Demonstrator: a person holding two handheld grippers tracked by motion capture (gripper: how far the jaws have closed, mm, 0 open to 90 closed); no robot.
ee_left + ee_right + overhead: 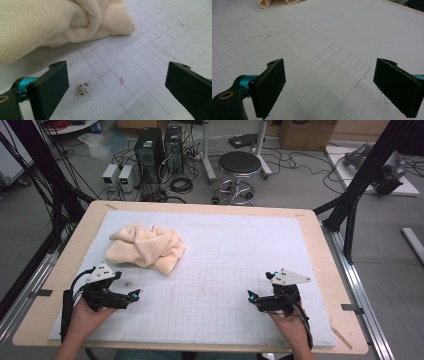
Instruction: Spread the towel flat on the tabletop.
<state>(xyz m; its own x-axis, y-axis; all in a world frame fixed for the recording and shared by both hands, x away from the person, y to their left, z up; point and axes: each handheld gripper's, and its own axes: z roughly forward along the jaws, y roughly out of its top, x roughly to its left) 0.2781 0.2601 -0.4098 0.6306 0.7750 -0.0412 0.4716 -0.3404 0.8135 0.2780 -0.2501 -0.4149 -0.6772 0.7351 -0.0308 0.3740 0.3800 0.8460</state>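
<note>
Both grippers waited wide and empty near the table's front edge, the crumpled towel lying beyond the left one.

Nearest, the left gripper [134, 295] and right gripper [251, 296] hovered over the gridded white mat [210, 305], jaws spread with nothing between them. A flat pinch would likely slide off the mat or snag only one layer. Farther back, the cream towel [147, 247] sat bunched in soft, fuzzy terry folds, so a grab could gather several layers at once.
</note>
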